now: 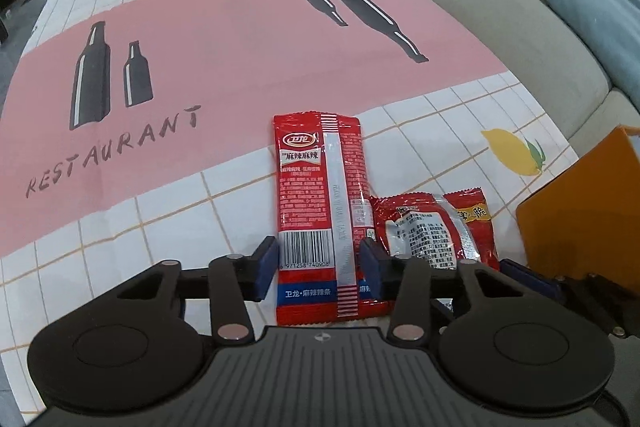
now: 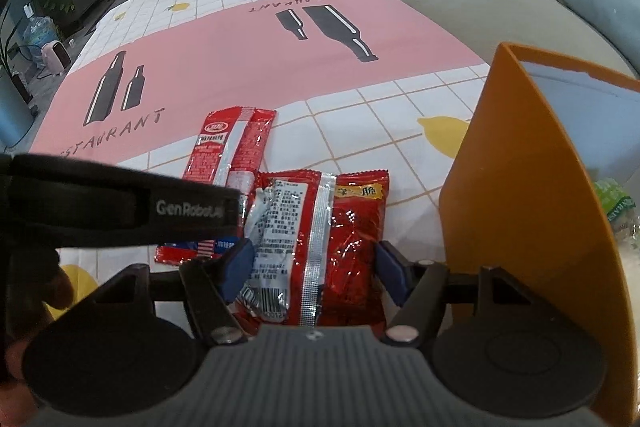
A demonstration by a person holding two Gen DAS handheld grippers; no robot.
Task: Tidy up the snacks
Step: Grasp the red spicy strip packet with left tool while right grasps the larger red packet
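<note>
At the left, the left gripper (image 1: 318, 261) sits low over the near edge of the table (image 1: 120, 227), which is covered by a pink-and-white "RESTAURANT" cloth. Its blue pads (image 1: 267, 259) stand on either side of the long red spicy-strip packet (image 1: 320, 211), which lies flat with its barcode end towards the gripper. The pads look close to the packet's edges, but whether they press on it cannot be told, so the grip is uncertain.

Just right of that packet, and overlapping its lower right edge, lies the crumpled red snack bag (image 2: 316, 239). The right gripper (image 2: 316, 273) straddles the bag's near end with its jaws spread wider than the bag, holding nothing yet.

At the table's right edge stands the orange bin (image 2: 516, 195), open at the top, with a green-labelled packet (image 2: 618, 205) partly visible inside; it is presumably where the snacks go.

The chief risk is the overlap: if either gripper lifts first, the one packet may drag the other along or flick it off the near edge. Both wrappers are glossy film, so a pinch at the thin edge could slip or only catch a fold. The two grippers also work close together, and the right one is just beside the bin wall, so a sideways move could knock the bin.
</note>
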